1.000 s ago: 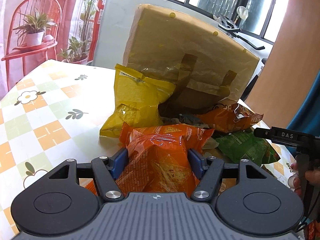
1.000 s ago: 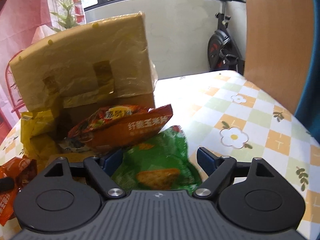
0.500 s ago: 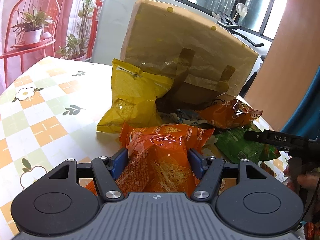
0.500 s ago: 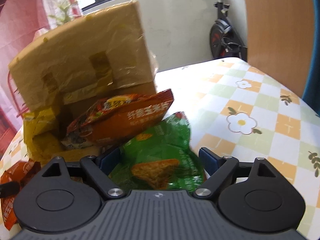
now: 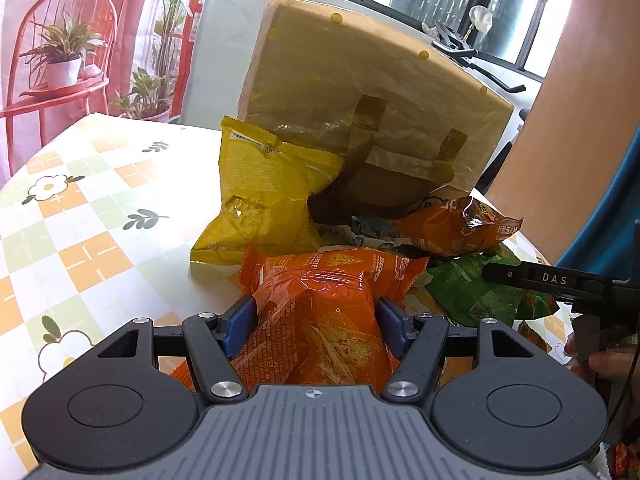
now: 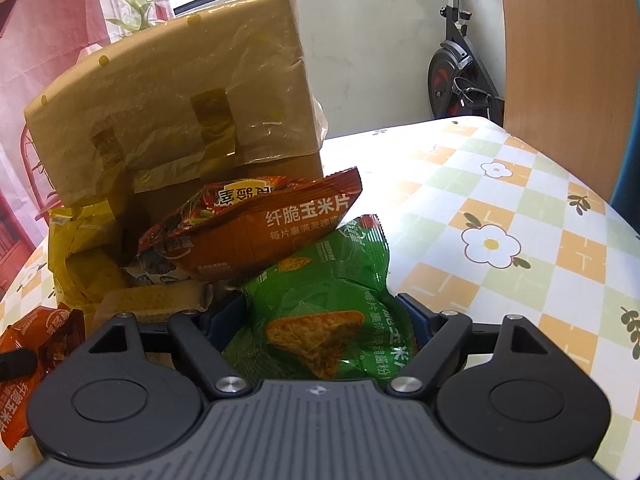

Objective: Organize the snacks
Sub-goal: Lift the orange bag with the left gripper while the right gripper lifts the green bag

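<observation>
Both wrist views look closely down across the table (image 5: 92,216) at one shared cardboard box (image 6: 172,92).

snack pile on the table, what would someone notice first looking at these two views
The big tan cardboard box wrapped in plastic film stands at the back of the flowered table, with crinkly snack bags heaped against its front. Nearest the cameras, the left gripper is clamped on an orange chip bag, while a green chip bag sits between the jaws of the right gripper. A yellow bag leans at the box's left corner.
</observation>
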{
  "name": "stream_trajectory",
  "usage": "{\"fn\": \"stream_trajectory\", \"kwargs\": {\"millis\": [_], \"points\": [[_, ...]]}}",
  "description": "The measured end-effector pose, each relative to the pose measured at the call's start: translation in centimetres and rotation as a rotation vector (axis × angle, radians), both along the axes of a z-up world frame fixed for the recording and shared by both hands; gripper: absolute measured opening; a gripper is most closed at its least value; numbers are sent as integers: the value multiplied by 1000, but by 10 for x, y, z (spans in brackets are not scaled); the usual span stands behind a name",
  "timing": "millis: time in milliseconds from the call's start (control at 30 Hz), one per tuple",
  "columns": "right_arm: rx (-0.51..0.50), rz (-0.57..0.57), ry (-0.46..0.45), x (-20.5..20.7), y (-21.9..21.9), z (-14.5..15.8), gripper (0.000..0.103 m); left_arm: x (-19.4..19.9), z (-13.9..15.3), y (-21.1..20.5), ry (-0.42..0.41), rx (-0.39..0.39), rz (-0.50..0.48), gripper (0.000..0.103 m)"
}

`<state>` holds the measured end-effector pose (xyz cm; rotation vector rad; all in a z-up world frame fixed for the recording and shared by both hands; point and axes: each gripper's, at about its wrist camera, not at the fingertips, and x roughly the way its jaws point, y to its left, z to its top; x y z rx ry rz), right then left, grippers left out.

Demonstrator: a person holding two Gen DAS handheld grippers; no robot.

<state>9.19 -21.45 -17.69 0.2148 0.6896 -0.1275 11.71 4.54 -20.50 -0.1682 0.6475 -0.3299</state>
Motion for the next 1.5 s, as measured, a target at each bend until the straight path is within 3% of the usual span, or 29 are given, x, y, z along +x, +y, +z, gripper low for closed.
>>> {"fn": "stream_trajectory", "kwargs": {"millis": [533, 967, 1500], "points": [[42, -6, -73, -29, -5, 30, 64, -5, 4, 5, -15, -37, 2, 68], [45, -22, -160, -45, -3, 65, 61, -9, 10, 6, -40, -49, 5, 68], [42, 31, -296, -56, 9, 112, 60, -2, 66, 9, -170, -41, 4, 68]]}}
